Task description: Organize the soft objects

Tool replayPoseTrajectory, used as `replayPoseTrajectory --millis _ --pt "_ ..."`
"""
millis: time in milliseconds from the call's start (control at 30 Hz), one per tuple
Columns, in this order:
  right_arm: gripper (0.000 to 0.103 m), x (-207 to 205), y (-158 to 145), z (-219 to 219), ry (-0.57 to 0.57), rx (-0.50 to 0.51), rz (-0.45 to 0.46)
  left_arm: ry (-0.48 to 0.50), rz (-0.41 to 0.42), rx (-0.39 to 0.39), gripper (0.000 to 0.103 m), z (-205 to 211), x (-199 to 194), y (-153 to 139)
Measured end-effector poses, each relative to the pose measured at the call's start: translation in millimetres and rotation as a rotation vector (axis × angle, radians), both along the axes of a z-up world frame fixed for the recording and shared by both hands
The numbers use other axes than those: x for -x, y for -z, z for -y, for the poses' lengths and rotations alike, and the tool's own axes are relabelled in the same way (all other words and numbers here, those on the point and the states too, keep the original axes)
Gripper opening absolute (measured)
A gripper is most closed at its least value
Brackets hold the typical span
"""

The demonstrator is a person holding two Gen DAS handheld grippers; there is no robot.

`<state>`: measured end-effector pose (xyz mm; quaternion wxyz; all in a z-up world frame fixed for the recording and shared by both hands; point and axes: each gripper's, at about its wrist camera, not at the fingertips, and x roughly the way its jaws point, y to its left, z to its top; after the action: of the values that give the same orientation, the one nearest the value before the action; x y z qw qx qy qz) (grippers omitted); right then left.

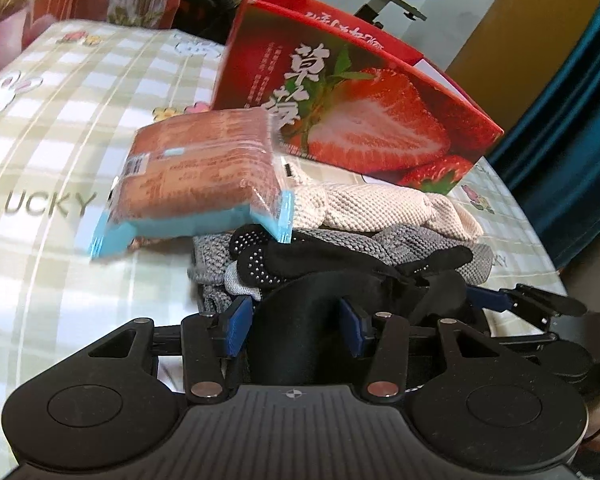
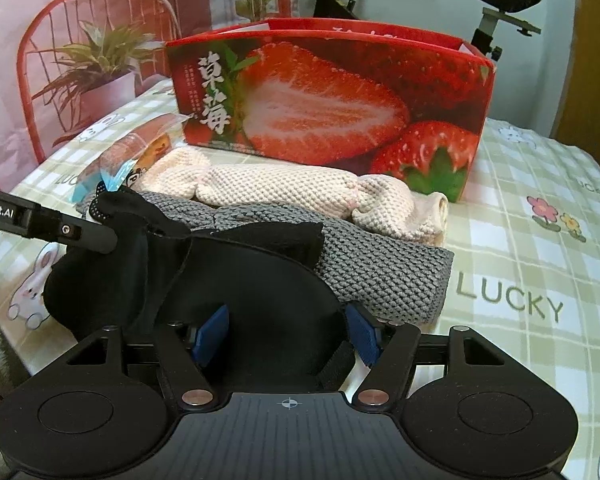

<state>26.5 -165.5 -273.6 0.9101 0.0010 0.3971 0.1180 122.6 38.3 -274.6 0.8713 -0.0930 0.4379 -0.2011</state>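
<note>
Evidently little is sorted: the left gripper (image 1: pixel 296 328) and right gripper (image 2: pixel 288 334) each pinch the black pad (image 2: pixel 260 292) atop knit cloths (image 2: pixel 380 272) before the strawberry box (image 2: pixel 332 92).

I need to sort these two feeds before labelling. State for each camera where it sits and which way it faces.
Left wrist view: on the left gripper, facing forward and down at a bread packet, the sock pile and the strawberry box; its blue fingers flank a black fabric item; the other gripper shows at far right.
Right wrist view: on the right gripper, facing the grey knit sock, cream knit sock and box front; its fingers flank the same black item.
Shared: box, socks, packet, checked sheet.
</note>
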Motion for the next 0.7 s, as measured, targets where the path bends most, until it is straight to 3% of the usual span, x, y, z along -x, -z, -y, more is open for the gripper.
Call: replayPoseTrajectory --millis 267,367,700 --pt "0.061 -1 3 3 0.019 -0.007 0.036 0.002 0.042 0.004 0.052 -1 0 3" --pt "0.069 8 2 6 0.047 -0.026 0.039 0.004 0.052 0.004 0.052 -2 4 3" --pt "0.075 22 1 26 0.116 -0.116 0.008 0.005 0.059 0.014 0.052 -4 6 4"
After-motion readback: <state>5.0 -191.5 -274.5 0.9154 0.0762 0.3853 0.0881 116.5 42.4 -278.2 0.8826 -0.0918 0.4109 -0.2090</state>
